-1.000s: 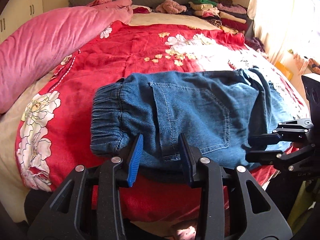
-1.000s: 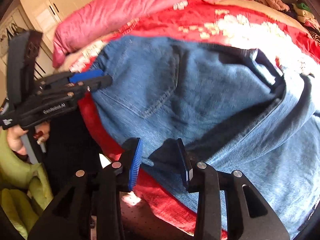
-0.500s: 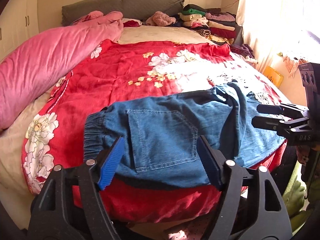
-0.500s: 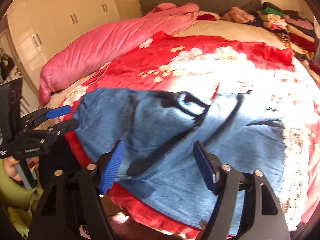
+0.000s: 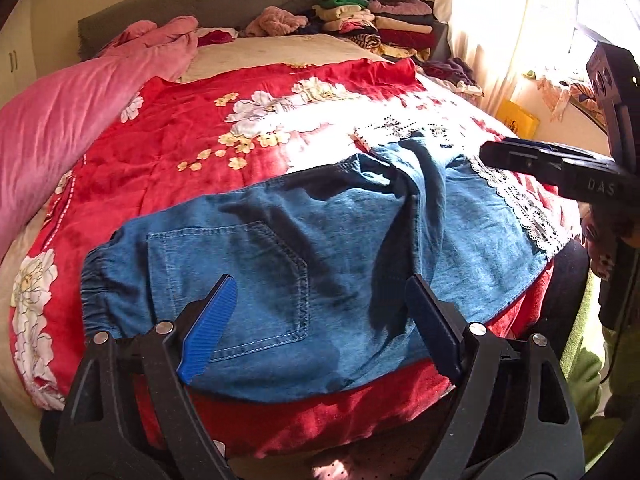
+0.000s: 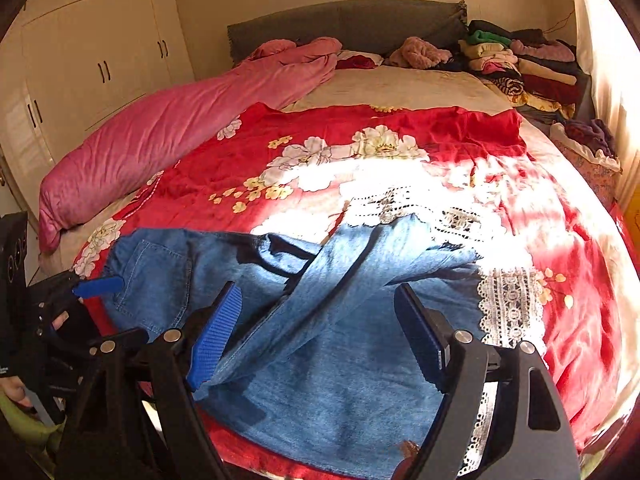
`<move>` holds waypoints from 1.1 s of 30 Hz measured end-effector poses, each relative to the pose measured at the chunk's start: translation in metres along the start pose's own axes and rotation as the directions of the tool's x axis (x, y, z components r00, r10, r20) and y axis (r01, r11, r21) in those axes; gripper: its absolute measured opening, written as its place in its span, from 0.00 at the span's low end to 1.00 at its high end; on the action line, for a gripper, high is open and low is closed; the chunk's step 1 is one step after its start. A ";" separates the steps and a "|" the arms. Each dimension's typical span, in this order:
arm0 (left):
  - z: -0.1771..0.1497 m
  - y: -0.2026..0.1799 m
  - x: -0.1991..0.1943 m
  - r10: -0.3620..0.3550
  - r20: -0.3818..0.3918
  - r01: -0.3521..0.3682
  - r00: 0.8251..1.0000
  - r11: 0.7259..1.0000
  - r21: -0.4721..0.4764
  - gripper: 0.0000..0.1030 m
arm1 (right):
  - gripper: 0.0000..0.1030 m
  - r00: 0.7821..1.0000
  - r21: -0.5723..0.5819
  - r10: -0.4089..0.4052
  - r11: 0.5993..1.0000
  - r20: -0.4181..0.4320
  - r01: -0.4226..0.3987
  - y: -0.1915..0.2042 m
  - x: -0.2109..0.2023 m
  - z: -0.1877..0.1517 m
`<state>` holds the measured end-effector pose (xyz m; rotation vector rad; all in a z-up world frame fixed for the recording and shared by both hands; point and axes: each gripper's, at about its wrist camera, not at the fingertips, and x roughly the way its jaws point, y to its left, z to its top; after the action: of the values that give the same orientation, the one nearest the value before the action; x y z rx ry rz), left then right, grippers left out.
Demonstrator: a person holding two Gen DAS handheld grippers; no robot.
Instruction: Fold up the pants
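Blue denim pants (image 5: 280, 264) lie on the red flowered blanket (image 5: 180, 140) at the bed's near edge, elastic waistband left, back pocket up, lace-trimmed legs to the right. They also show in the right wrist view (image 6: 328, 320), a fold of leg crossing the top. My left gripper (image 5: 324, 324) is open and empty, raised over the pocket area. My right gripper (image 6: 320, 332) is open and empty, raised over the legs. Each gripper shows in the other's view: the right (image 5: 552, 168), the left (image 6: 80, 292).
A long pink quilt (image 5: 72, 120) lies along the bed's left side. Stacks of folded clothes (image 5: 376, 24) sit at the headboard's right. A curtained window (image 5: 540, 40) is on the right; wardrobe doors (image 6: 100, 60) on the left.
Both grippers were shut on the pants' near edge a second ago. They have opened, let go and pulled back and up. The pants now lie flat on the blanket.
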<state>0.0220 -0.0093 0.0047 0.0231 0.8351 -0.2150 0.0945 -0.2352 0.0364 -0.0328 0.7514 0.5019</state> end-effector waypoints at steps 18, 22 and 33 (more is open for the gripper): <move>0.018 -0.049 0.061 -0.240 -0.119 0.240 0.963 0.971 -0.015 0.55 | 0.76 0.996 0.014 0.020 1.000 -0.083 -0.019 -0.014 0.079 0.064; 0.018 -0.053 0.076 -0.242 -0.128 0.241 0.962 0.970 -0.027 0.24 | 0.76 0.988 0.006 0.011 1.000 -0.151 -0.010 -0.010 0.118 0.073; 0.006 -0.060 0.081 -0.280 -0.148 0.281 0.949 0.960 -0.011 0.10 | 0.41 0.949 -0.060 -0.167 0.986 -0.266 0.156 -0.020 0.204 0.069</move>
<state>0.0668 -0.0831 -0.0470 -0.0713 0.9852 -0.4911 0.2748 -0.1522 -0.0504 -0.2007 0.9982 0.3582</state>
